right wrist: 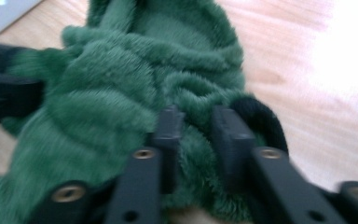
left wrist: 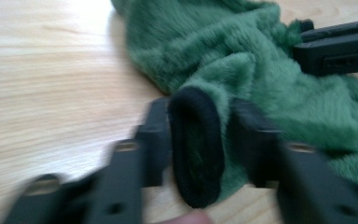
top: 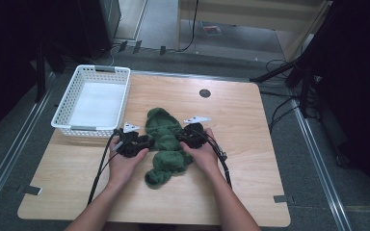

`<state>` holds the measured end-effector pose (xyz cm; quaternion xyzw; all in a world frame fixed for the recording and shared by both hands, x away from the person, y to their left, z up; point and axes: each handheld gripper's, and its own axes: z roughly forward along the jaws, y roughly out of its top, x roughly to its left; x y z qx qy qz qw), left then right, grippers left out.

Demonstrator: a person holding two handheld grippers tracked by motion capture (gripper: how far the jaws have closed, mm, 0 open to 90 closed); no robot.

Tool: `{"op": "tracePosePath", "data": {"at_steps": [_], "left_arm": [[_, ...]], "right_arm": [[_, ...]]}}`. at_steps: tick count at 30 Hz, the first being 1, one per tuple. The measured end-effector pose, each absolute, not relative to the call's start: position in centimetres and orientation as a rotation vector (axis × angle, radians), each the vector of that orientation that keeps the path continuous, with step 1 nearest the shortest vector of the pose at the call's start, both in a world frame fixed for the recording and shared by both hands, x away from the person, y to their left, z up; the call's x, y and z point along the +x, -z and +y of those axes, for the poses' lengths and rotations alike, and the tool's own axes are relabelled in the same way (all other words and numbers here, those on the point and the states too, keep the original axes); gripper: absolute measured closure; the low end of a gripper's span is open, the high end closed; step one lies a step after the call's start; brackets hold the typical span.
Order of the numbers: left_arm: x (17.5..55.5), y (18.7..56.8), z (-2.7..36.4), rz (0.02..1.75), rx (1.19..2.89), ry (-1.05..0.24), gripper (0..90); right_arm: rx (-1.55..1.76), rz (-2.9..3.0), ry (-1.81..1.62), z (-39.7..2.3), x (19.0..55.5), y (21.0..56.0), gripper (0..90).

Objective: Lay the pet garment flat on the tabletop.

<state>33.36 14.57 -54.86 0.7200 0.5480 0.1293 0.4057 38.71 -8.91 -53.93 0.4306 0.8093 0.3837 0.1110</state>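
Note:
A green fuzzy garment (top: pixel 166 144) lies crumpled in the middle of the wooden table (top: pixel 250 144). My left gripper (top: pixel 134 142) is at its left side. In the left gripper view its jaws (left wrist: pixel 198 112) sit on both sides of a black-edged cuff (left wrist: pixel 196 144) and press on it. My right gripper (top: pixel 192 134) is at the garment's right side. Its jaws (right wrist: pixel 196 121) stand close together with a fold of green fleece (right wrist: pixel 98 107) pinched between them, and a black-edged cuff (right wrist: pixel 265 121) lies just beside them.
A white slatted basket (top: pixel 94 98) stands at the table's back left corner. A dark round hole (top: pixel 204 93) marks the back of the table. Cables (top: pixel 101 168) trail from both grippers toward the front edge.

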Motion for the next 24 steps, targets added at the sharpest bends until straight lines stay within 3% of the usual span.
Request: {"op": "tracePosePath", "data": {"at_steps": [2, 4, 13, 15, 18, 21, 24], "left_arm": [[33.3, 54.8, 14.5, 1.362, 1.822, -0.308, 77.2], [33.0, 54.6, 14.3, 1.331, 1.833, -0.268, 83.2], [29.9, 54.2, 13.6, 1.153, 1.982, -0.152, 83.5], [29.5, 54.0, 13.6, 1.119, 1.997, -0.126, 74.4], [30.4, 53.1, 14.1, 1.179, 1.891, -0.163, 49.3], [32.0, 52.3, 14.0, 1.251, 1.811, -0.218, 44.1], [34.1, 52.4, 12.9, 1.312, 1.855, -0.257, 42.4]], "right_arm": [[1.276, 2.374, -1.116, -9.1, 38.1, 54.1, 85.2], [1.283, 2.363, -1.099, -9.4, 37.1, 54.0, 87.3], [1.281, 2.433, -1.078, -11.5, 30.7, 53.8, 87.0], [1.294, 2.472, -1.116, -12.3, 30.0, 53.5, 79.0], [1.275, 2.407, -1.254, -13.3, 30.5, 52.1, 63.5], [1.308, 2.246, -1.346, -14.0, 32.8, 50.4, 59.7], [1.365, 2.241, -1.335, -13.6, 35.9, 50.5, 53.3]]}}
